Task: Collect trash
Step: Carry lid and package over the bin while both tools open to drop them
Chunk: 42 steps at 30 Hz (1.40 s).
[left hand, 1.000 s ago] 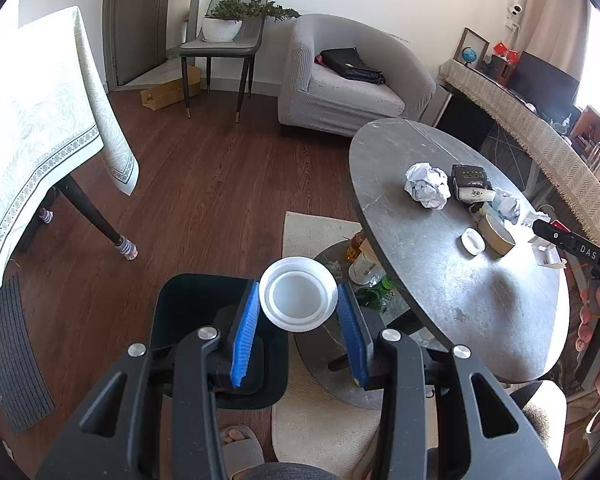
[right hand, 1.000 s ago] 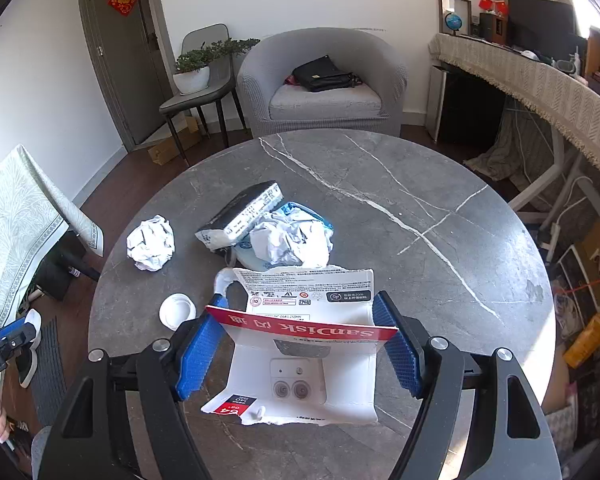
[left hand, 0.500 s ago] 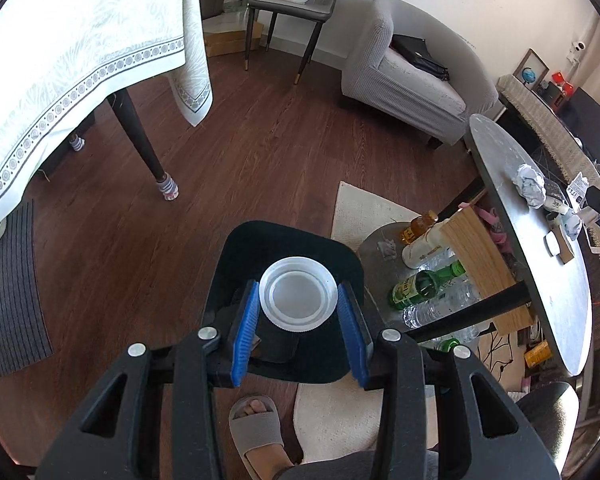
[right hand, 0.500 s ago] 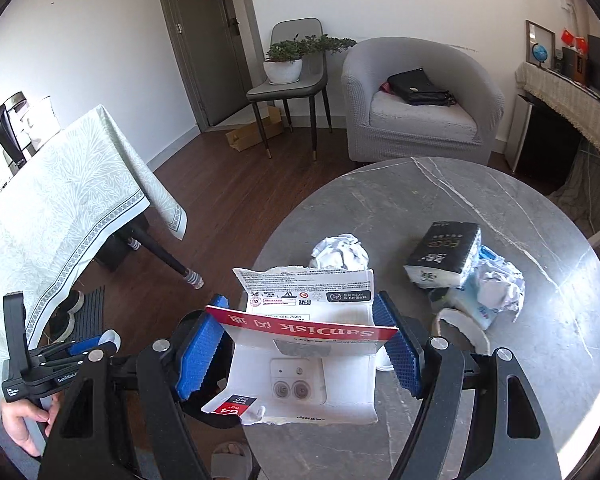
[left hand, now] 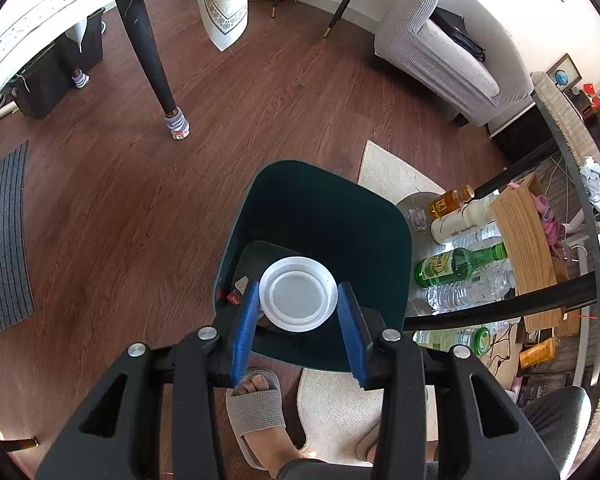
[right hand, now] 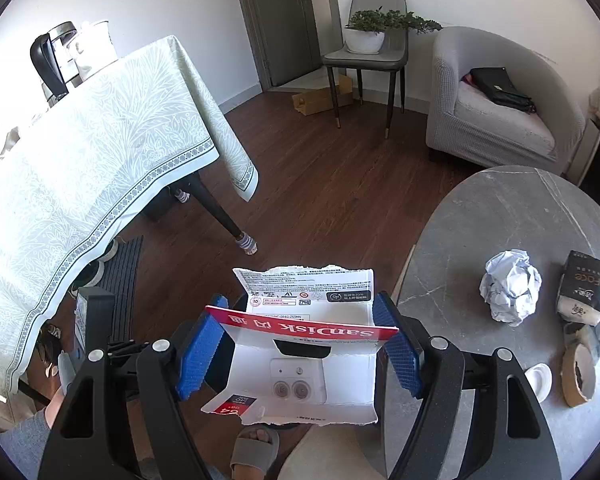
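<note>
My left gripper [left hand: 298, 312] is shut on a round white plastic lid [left hand: 298, 294] and holds it directly above the open dark green trash bin [left hand: 384, 236] on the floor. A bit of red and white packaging [left hand: 236, 296] lies inside the bin. My right gripper [right hand: 298, 344] is shut on a torn white and red SanDisk card package [right hand: 304, 360], held above the floor beside the grey round table [right hand: 508, 208]. On that table lie a crumpled paper ball [right hand: 510, 286], a black packet [right hand: 584, 286], a tape roll [right hand: 578, 374] and a small white cap [right hand: 540, 376].
Bottles [left hand: 460, 266] and a cardboard box [left hand: 524, 236] sit under the round table. A person's slippered foot [left hand: 260, 408] is just in front of the bin. A table with a cloth [right hand: 80, 168], a grey armchair [right hand: 500, 108] and a chair with a plant [right hand: 368, 44] stand around the wood floor.
My left gripper moved down over the trash bin with the lid. My right gripper swung left off the round table with the SanDisk package toward the floor.
</note>
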Each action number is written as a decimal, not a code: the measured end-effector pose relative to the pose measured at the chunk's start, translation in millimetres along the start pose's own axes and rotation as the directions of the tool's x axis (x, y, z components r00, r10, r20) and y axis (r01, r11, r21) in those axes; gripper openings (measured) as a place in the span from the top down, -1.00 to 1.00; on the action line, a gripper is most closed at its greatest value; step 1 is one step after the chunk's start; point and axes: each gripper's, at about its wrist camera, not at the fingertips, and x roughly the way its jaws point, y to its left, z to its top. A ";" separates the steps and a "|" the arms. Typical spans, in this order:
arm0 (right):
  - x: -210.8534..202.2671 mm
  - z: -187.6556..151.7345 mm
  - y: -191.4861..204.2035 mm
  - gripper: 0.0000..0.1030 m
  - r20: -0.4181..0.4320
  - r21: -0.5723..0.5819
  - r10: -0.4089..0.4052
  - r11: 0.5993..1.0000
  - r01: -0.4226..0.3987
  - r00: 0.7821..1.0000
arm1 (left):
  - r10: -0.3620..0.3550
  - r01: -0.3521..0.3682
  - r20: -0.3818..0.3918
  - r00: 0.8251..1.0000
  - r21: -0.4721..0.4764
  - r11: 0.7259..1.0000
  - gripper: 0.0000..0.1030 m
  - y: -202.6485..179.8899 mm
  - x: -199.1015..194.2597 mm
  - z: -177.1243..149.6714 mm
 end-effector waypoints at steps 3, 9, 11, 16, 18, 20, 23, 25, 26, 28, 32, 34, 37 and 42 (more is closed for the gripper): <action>15.0 -1.3 9.6 -0.47 -0.034 -0.021 0.010 1.000 -0.011 0.999 | 0.010 -0.010 -0.039 0.999 0.000 1.000 0.18 3.9 15.5 -0.1; 38.5 -5.1 18.2 -0.47 -0.084 -0.032 0.029 0.999 -0.032 0.996 | 0.035 -0.034 -0.081 0.996 0.013 0.999 0.18 9.2 40.6 1.3; 45.4 -5.4 20.1 -0.47 -0.097 -0.039 0.034 0.999 -0.037 0.995 | 0.031 -0.029 -0.099 0.995 0.022 0.999 0.19 9.1 48.4 0.3; 63.2 -5.2 22.9 -0.47 -0.132 -0.041 0.047 0.998 -0.053 0.990 | 0.034 -0.031 -0.118 0.992 0.024 0.999 0.08 11.0 55.2 -2.0; 71.5 -6.7 24.8 -0.47 -0.147 -0.043 0.053 0.997 -0.059 0.988 | 0.032 -0.030 -0.115 0.993 0.019 0.999 0.07 12.6 53.6 -1.8; 79.5 -8.6 26.7 -0.47 -0.162 -0.045 0.058 0.997 -0.066 0.985 | 0.037 -0.035 -0.105 0.994 0.018 0.999 0.06 14.6 49.4 -1.5; 91.0 -12.8 29.8 -0.46 -0.182 -0.046 0.066 0.996 -0.076 0.981 | 0.036 -0.036 -0.085 0.996 0.010 0.999 0.07 17.1 39.9 -0.5; 96.8 -16.5 31.2 -0.47 -0.194 -0.044 0.071 0.996 -0.081 0.978 | 0.035 -0.035 -0.065 0.997 0.004 0.999 0.08 19.9 31.3 0.3; 99.7 -18.5 31.8 -0.47 -0.200 -0.042 0.073 0.996 -0.083 0.977 | 0.035 -0.035 -0.055 0.998 0.003 0.999 0.09 20.8 26.9 0.7; 106.3 -22.4 32.7 -0.46 -0.212 -0.039 0.077 0.995 -0.087 0.974 | 0.038 -0.038 -0.036 0.999 0.004 0.999 0.12 21.8 17.3 1.7; 118.6 -29.5 34.8 -0.46 -0.235 -0.034 0.080 0.995 -0.090 0.969 | 0.049 -0.049 -0.001 0.999 0.013 0.999 0.18 21.8 -1.7 4.8; 125.5 -33.3 35.2 -0.46 -0.247 -0.030 0.082 0.995 -0.092 0.966 | 0.049 -0.049 0.016 0.999 0.011 0.999 0.22 22.1 -12.3 6.3; 138.1 -41.3 34.5 -0.46 -0.274 -0.022 0.081 0.996 -0.091 0.958 | 0.054 -0.055 0.042 0.998 0.015 0.998 0.31 22.1 -28.9 10.2; 159.9 -59.9 34.1 -0.46 -0.328 -0.011 0.075 0.996 -0.083 0.942 | 0.049 -0.051 0.082 0.995 0.030 0.998 0.44 19.2 -59.5 15.3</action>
